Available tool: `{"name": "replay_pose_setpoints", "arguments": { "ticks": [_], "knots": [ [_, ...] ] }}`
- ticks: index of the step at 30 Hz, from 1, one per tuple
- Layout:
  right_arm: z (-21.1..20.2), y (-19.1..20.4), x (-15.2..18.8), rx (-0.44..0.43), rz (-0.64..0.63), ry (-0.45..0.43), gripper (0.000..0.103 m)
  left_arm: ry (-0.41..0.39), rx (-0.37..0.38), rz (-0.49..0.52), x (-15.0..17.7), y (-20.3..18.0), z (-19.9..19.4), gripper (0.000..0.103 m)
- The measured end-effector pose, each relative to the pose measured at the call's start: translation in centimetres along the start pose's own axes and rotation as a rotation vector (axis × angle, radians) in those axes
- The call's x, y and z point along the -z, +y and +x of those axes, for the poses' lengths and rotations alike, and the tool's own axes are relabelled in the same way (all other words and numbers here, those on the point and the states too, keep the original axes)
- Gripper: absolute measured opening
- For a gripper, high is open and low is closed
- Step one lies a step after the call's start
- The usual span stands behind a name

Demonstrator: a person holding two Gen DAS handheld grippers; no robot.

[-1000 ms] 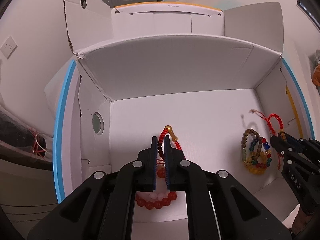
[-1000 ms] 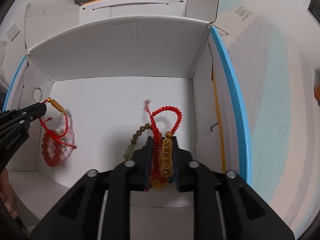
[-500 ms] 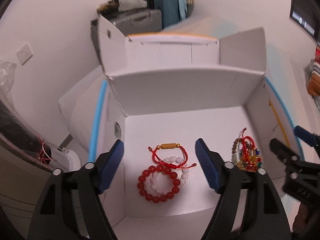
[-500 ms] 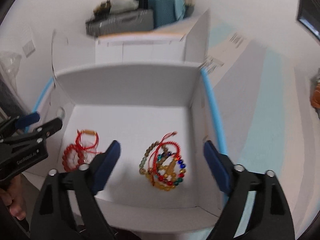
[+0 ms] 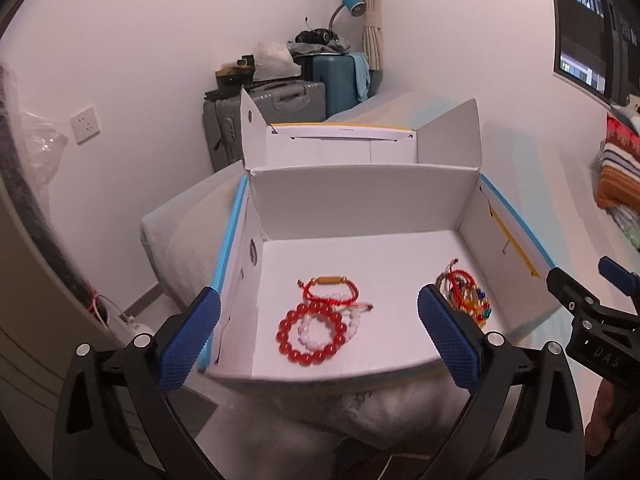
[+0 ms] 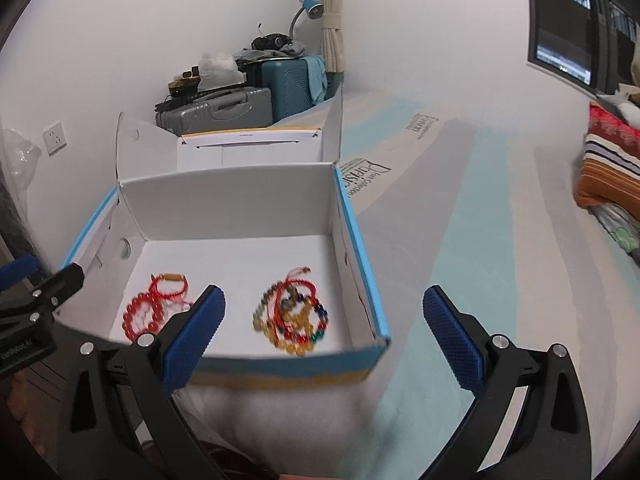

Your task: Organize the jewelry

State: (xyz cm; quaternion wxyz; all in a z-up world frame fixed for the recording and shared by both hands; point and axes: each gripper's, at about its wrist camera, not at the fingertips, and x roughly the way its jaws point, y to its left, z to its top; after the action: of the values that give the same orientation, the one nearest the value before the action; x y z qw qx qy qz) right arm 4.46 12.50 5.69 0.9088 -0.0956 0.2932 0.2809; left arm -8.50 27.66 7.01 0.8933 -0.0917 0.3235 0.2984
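A striped bed (image 6: 460, 264) carries an open white cardboard box (image 6: 236, 204) near its edge.

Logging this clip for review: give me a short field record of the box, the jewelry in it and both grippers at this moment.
container: open white box, flaps up, on a bed
left pile: red bead bracelet, white bead bracelet and red cord bracelet, overlapping on the box floor
right pile: multicolour bracelets, tangled, on the box floor
left gripper: open, holding nothing, above the box's near edge
right gripper: open, holding nothing, above the box's near right corner
jewelry outside box: none visible
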Motion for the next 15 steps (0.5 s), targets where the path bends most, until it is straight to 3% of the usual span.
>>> {"name": "replay_pose_setpoints", "arguments": {
  "ticks": [7, 15],
  "knots": [
    [-2.1, 0.5, 2.2, 0.014, -0.011, -0.001, 0.095, 0.003, -0.022, 0.002, 2.5, 0.1, -1.8, 0.097],
    [-3.2, 0.6, 2.5, -0.009, 0.000, -0.003, 0.095, 0.018, -0.010, -0.014, 3.6, 0.2, -1.9, 0.097]
  ]
}}
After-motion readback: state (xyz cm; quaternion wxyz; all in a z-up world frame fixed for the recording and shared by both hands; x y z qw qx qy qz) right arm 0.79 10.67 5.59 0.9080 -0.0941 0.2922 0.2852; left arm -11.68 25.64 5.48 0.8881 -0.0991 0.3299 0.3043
